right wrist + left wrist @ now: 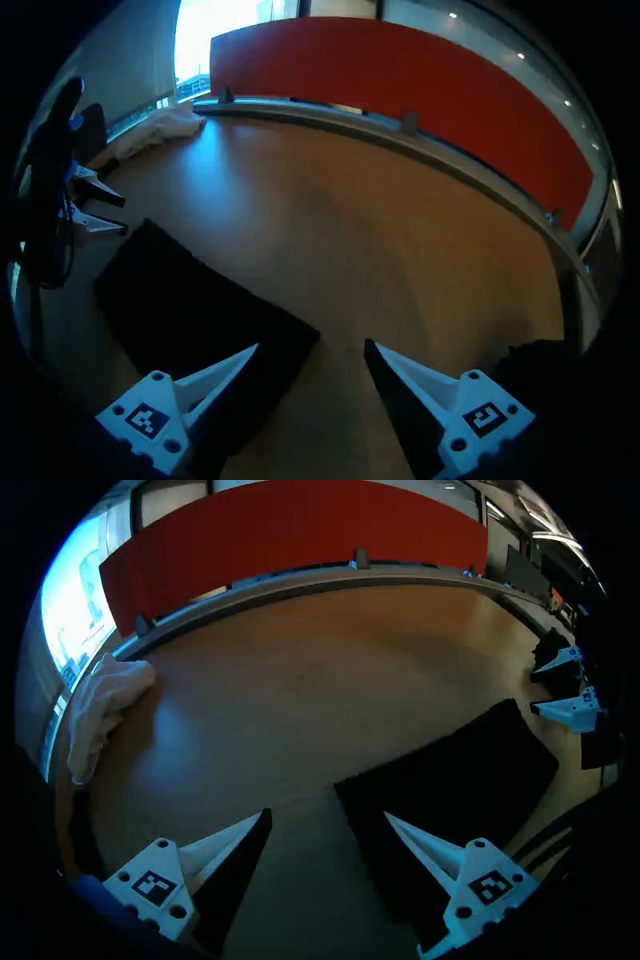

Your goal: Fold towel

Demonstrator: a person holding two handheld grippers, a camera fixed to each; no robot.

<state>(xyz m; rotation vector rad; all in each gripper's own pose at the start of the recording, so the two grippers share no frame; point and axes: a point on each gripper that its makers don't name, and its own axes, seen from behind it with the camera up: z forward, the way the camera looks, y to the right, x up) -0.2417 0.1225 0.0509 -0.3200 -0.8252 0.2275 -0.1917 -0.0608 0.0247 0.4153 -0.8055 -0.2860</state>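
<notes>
on the table (320, 664): black towel (456, 784) flat, both grippers spread wide

the black towel lies flat as a dark rectangle on the wooden table. the left gripper (328, 814) hangs over one corner of the towel, fingers wide apart and holding nothing, one fingertip above the cloth and the other above bare wood. the right gripper (312, 344) hangs over the towel's opposite end, equally wide and empty. well beyond the towel, a crumpled white cloth (104, 704) lies at the table's far edge, beside a red partition (296, 536).
</notes>
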